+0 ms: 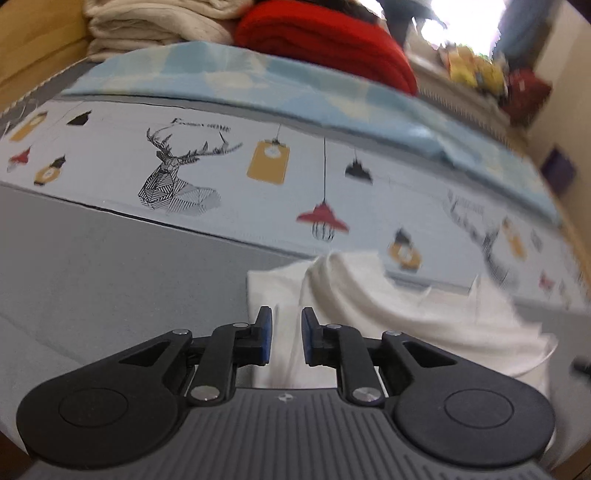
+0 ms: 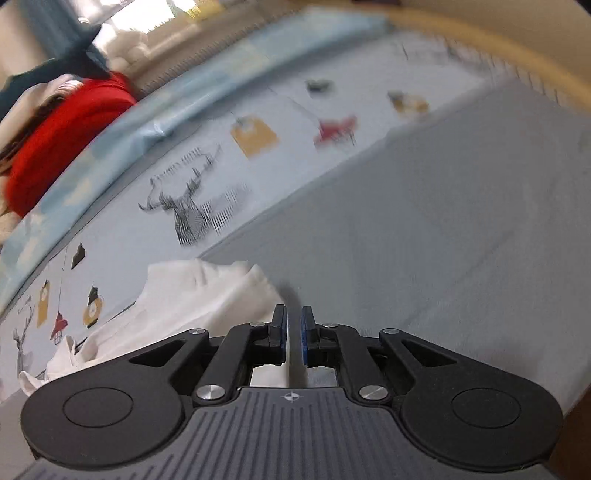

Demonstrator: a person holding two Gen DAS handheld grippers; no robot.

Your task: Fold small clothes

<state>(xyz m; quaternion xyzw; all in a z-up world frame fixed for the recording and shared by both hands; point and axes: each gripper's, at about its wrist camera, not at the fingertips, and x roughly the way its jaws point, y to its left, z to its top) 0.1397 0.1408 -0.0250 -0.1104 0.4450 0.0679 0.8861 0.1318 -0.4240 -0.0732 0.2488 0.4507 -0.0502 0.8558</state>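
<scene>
A white garment (image 1: 388, 317) is seen lying crumpled on a grey sheet (image 1: 110, 266), at the edge where the grey meets a pale printed cover (image 1: 229, 173). In the left wrist view, the left gripper (image 1: 286, 334) is held low over the near part of the garment, its blue-padded jaws parted by a narrow gap. White cloth is seen through the gap, but the pads are not pressed on it and nothing is gripped. In the right wrist view, the right gripper (image 2: 293, 334) is held at the garment's (image 2: 192, 306) right-hand corner, with jaws parted only a sliver. White cloth shows just behind and below the left pad, and grey sheet behind the right; no cloth is clamped between them.

The printed cover is decorated with a line-drawn deer head (image 1: 173, 173), yellow tags, and red and black hanging lamps. Beyond it a light blue blanket (image 1: 258, 85) is laid along the far side. Past the blanket a folded red cloth (image 1: 325, 40) is stacked, with a pile of cream cloth (image 1: 155, 26) beside it on the left. A wooden frame (image 1: 33, 55) is seen at the far left. At the far right, blurred yellow and red things (image 1: 491, 77) are set near a bright window; what they are cannot be told. The grey sheet around the garment is otherwise bare, and nothing lies between the grippers and the cloth.
</scene>
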